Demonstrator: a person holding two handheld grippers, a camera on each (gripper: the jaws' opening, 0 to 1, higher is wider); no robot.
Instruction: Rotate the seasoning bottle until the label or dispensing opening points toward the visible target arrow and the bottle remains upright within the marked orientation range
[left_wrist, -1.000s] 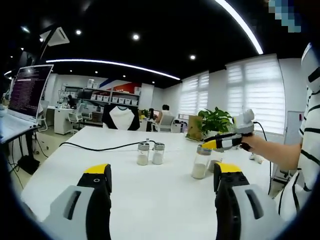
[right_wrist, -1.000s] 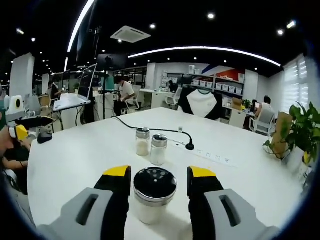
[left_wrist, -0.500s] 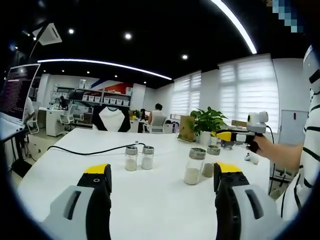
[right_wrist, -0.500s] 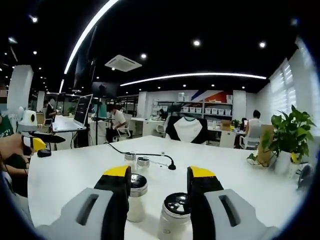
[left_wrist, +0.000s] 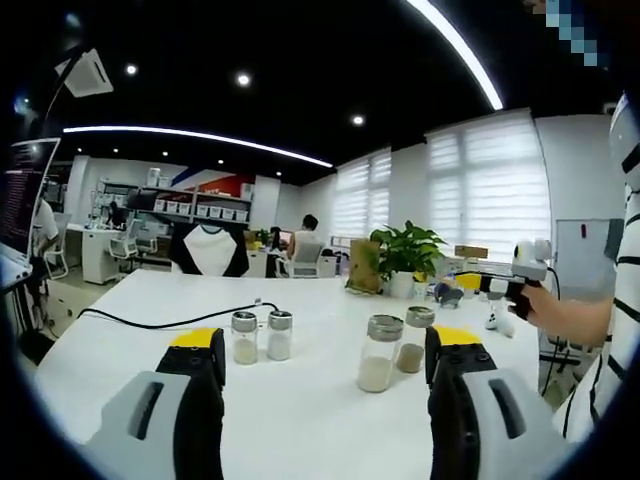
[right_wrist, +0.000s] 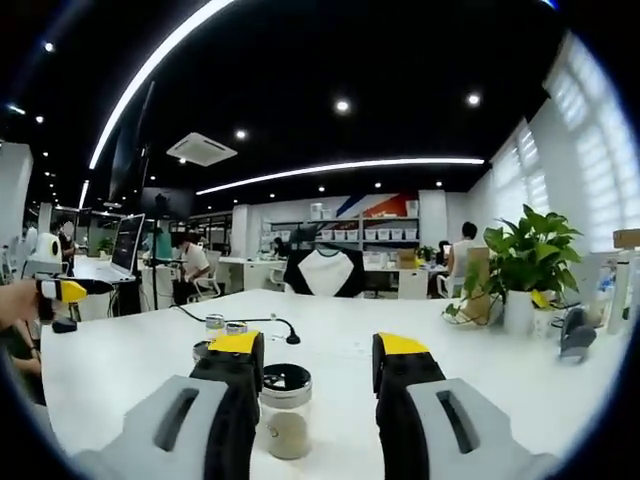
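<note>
Four seasoning bottles (left_wrist: 378, 354) stand upright on the white bench (left_wrist: 300, 410). Both the left gripper (left_wrist: 325, 352) and right gripper (right_wrist: 318, 350) hover with jaws open, holding nothing.

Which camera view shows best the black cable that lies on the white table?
The left gripper view: the black cable runs long and unblocked across the white table, ending near two small shakers. In the right gripper view the cable is a short, distant stretch, partly hidden behind a jaw.

Seasoning bottle (left_wrist: 378, 354) (right_wrist: 285, 410): clear glass, perforated metal lid, pale powder roughly third full; upright on white table (left_wrist: 300, 400); label not discernible; second bottle (left_wrist: 412, 338) just behind.
</note>
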